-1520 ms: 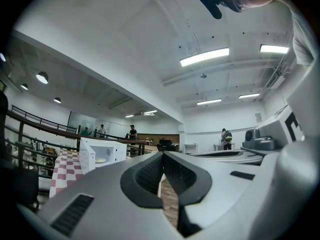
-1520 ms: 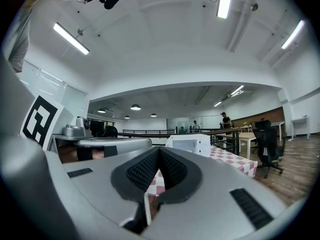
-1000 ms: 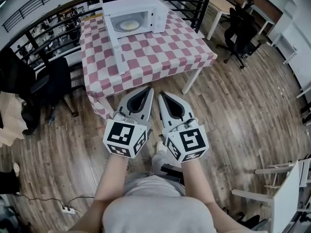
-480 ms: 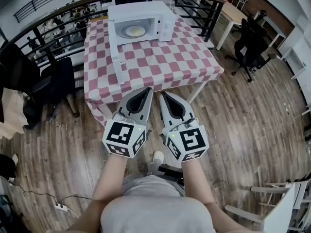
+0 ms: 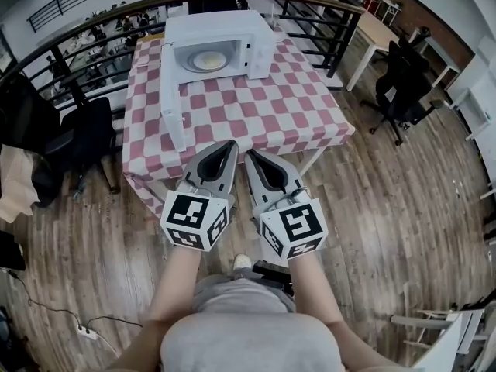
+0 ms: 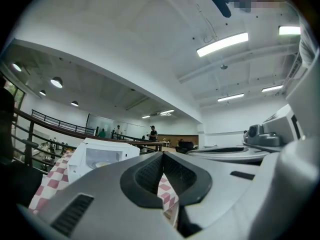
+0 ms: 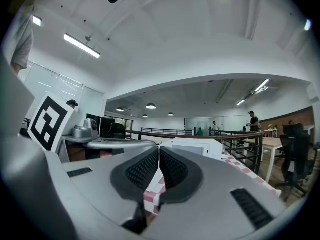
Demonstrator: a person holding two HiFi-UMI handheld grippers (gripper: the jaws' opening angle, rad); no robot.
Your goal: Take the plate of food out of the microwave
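A white microwave (image 5: 221,45) stands at the far end of a table with a red-and-white checked cloth (image 5: 256,107). Its door (image 5: 172,91) hangs wide open to the left. Inside lies a plate of pale food (image 5: 208,60). My left gripper (image 5: 232,143) and right gripper (image 5: 249,154) are held side by side in front of the table's near edge, well short of the microwave. Both are shut and empty. The left gripper view shows the microwave (image 6: 102,156) beyond the left gripper (image 6: 163,154). In the right gripper view the microwave (image 7: 192,146) sits past the right gripper (image 7: 159,148).
A black railing (image 5: 101,22) runs behind the table. Black office chairs stand at the left (image 5: 85,138) and the right (image 5: 403,84). A wooden desk (image 5: 380,33) is at the back right, a white chair (image 5: 457,339) at the bottom right, a power strip (image 5: 85,333) on the floor.
The table and microwave have come nearer in the head view; the gripper tips now overlap the table's front edge. Both grippers stayed shut, side by side.
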